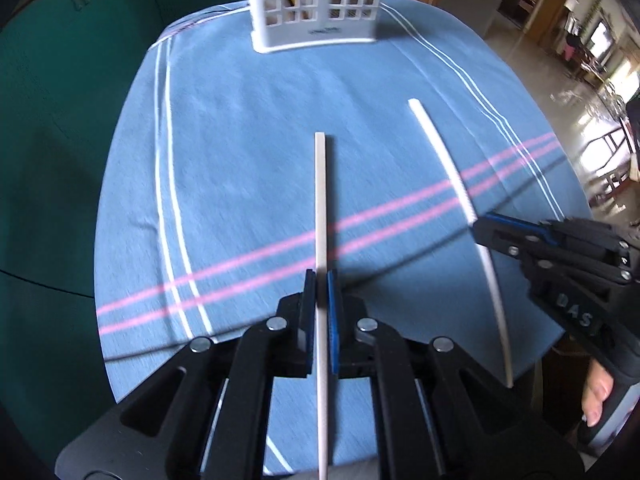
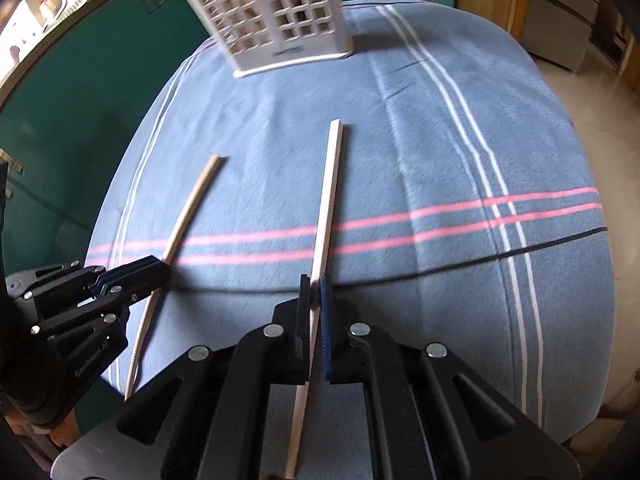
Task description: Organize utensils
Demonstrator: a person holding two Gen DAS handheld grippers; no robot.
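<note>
Each gripper holds one pale chopstick over a blue striped tablecloth. My left gripper (image 1: 321, 280) is shut on a chopstick (image 1: 321, 200) that points away toward a white lattice utensil holder (image 1: 316, 4) at the far edge. It also shows in the right wrist view (image 2: 160, 270), with its chopstick (image 2: 188, 216). My right gripper (image 2: 315, 286) is shut on the second chopstick (image 2: 330, 188). In the left wrist view the right gripper (image 1: 482, 230) grips that chopstick (image 1: 444, 156). The holder stands at the far side in the right wrist view (image 2: 276, 16) too.
The tablecloth (image 1: 240, 140) has white and pink stripes and covers a small table. A green cabinet (image 1: 60, 100) stands to the left. A tiled floor and room (image 1: 580, 60) lie to the right. Something shows through the holder's lattice; I cannot tell what.
</note>
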